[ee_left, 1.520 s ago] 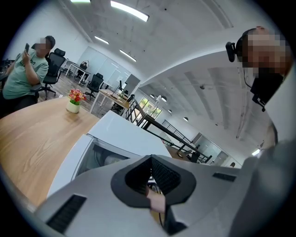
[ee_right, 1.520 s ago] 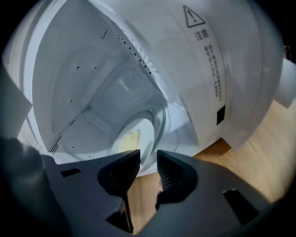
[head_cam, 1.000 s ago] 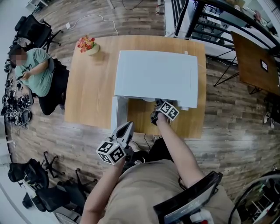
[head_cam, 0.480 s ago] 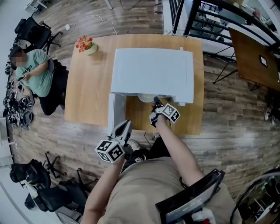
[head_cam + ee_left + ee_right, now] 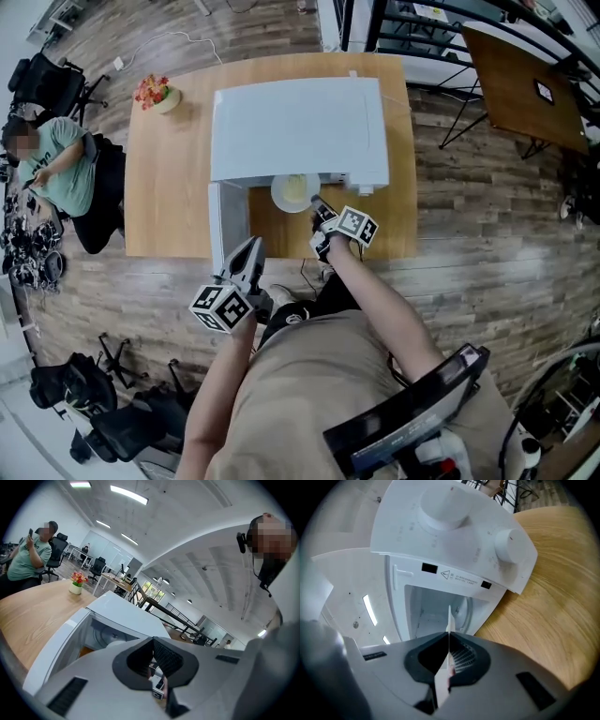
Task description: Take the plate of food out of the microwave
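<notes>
A white microwave (image 5: 295, 127) stands on the wooden table (image 5: 164, 197) with its door (image 5: 228, 225) swung open to the left. A white plate (image 5: 292, 191) with pale food sticks halfway out of the opening. My right gripper (image 5: 319, 212) is shut on the plate's near rim. In the right gripper view the plate (image 5: 449, 618) shows edge-on as a thin white strip pinched between the pads, with the microwave (image 5: 454, 531) cavity and knobs behind. My left gripper (image 5: 249, 255) hangs shut and empty by the outer end of the door; in its own view the left gripper (image 5: 152, 641) points at the microwave (image 5: 126, 616).
A small pot of flowers (image 5: 155, 94) sits at the table's far left corner. A person (image 5: 52, 164) sits left of the table among office chairs (image 5: 56, 80). A dark table (image 5: 520, 89) and metal racks stand at the upper right. Wooden floor surrounds the table.
The right gripper has drawn back toward me with the plate, which now shows outside the microwave's opening. The left gripper has stayed by the door's end.
</notes>
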### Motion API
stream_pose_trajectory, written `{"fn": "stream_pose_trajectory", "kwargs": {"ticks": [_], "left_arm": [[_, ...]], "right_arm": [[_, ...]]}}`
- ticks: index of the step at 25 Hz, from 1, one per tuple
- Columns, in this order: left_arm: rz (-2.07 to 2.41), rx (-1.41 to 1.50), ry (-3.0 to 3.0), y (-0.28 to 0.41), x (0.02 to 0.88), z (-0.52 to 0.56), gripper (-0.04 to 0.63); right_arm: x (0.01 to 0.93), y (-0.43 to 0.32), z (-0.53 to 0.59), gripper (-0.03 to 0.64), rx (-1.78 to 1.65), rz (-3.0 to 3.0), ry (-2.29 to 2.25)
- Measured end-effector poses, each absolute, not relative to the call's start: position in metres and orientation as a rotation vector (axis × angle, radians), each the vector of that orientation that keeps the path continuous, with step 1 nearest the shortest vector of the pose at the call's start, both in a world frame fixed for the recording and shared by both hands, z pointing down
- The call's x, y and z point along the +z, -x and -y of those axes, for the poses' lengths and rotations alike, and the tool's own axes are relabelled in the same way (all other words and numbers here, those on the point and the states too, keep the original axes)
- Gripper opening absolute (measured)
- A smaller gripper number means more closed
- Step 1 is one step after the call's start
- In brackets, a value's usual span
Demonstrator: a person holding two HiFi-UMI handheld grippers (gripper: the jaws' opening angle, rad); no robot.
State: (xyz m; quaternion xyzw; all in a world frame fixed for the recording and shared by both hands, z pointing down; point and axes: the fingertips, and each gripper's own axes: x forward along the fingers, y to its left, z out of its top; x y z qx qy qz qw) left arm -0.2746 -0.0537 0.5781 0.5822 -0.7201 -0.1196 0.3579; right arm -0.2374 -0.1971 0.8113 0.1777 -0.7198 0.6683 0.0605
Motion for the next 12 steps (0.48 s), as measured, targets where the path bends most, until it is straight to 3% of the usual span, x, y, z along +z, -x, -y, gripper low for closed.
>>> {"fn": "stream_pose_trajectory", "kwargs": {"ticks": [12], "left_arm": [[1.823, -0.36, -1.57, 0.257, 0.563, 0.049, 0.005]], "right_arm": [[0.764, 0.184, 0.178, 0.014, 1.947, 2.218, -0.463]]}}
